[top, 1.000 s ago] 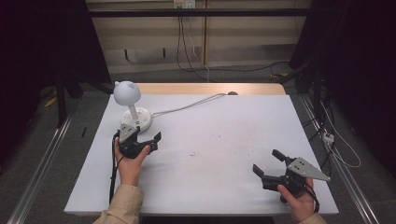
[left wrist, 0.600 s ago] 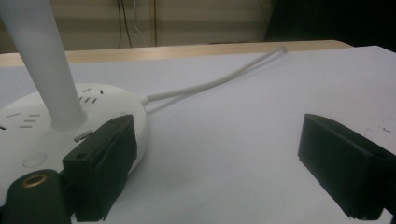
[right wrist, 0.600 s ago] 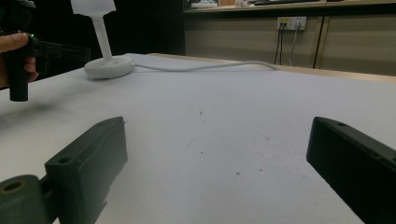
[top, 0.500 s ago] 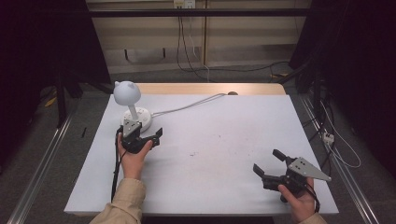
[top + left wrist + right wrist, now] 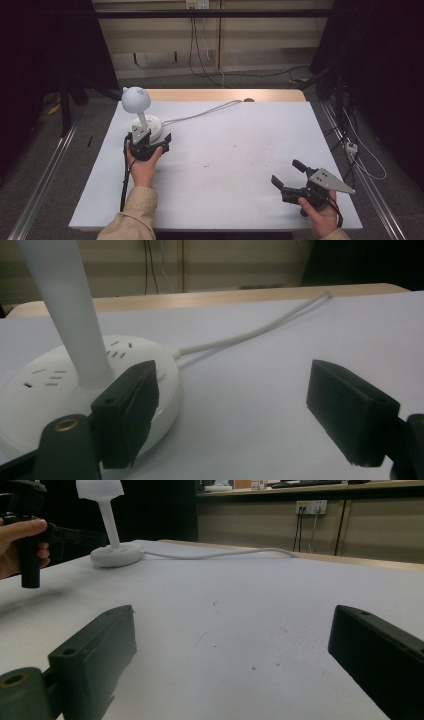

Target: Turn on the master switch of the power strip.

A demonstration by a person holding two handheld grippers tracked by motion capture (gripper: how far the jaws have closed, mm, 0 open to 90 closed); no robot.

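Lamp (image 5: pixel 142 116) base sits just ahead of my left tool (image 5: pixel 159 143); jaws apart and just been closing, nothing gripped. My right tool (image 5: pixel 288 174) rests released on the counter (image 5: pixel 235 165), well apart.

Desk (image 5: pixel 240 150): flat white top, with a bare strip of light wood exposed along the far edge. The surface carries faint specks and scuff marks near the middle. Standing directly on it, at the far left, is a white lamp (image 5: pixel 141 117): its round base sits flat on the top, a slim stem rises from it, and a rounded head caps the stem. A white cable (image 5: pixel 205 113) runs from the base across the surface to the far wooden edge.
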